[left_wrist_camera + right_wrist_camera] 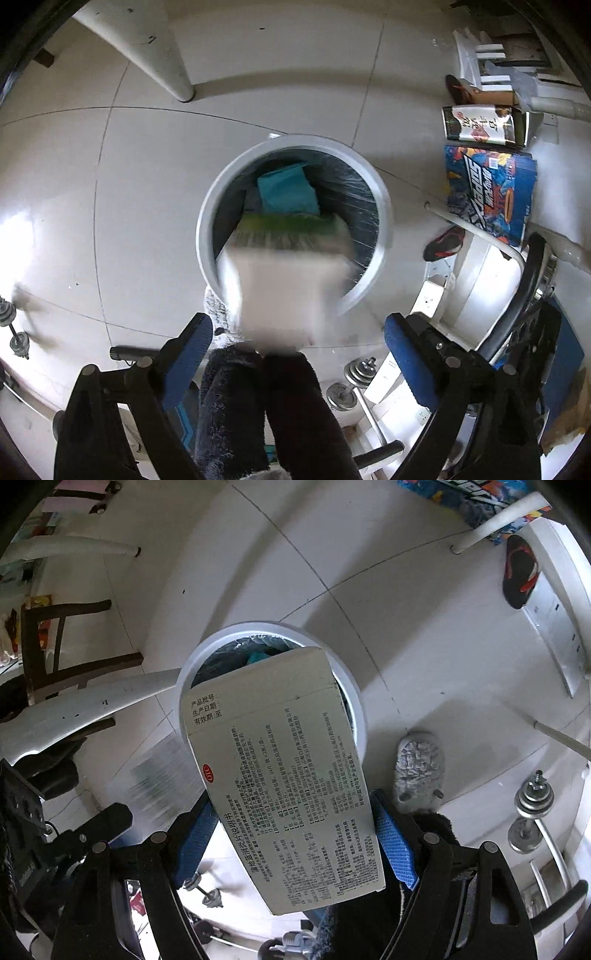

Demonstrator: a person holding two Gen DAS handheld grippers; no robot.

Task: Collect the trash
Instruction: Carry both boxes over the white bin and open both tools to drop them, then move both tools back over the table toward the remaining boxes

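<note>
A round white trash bin (207, 236) with a dark liner stands on the tiled floor; a teal packet (288, 192) lies inside. My left gripper (299, 332) is open above it, and a blurred white-and-green box (284, 266) is in mid-air over the bin's near rim, free of the blue pads (402, 350). My right gripper (295, 823) is shut on a white medicine box (280, 768) with printed text, held over the same bin (354, 698). The blurred box also shows at the left of the right wrist view (162, 775).
A white table leg (162, 55) stands beyond the bin. Colourful boxes (491, 192), a shoe (443, 243) and white furniture crowd the right. Dumbbells (351, 384) and my dark fuzzy legs (273, 406) are close below. A grey slipper (417, 771) rests by the bin.
</note>
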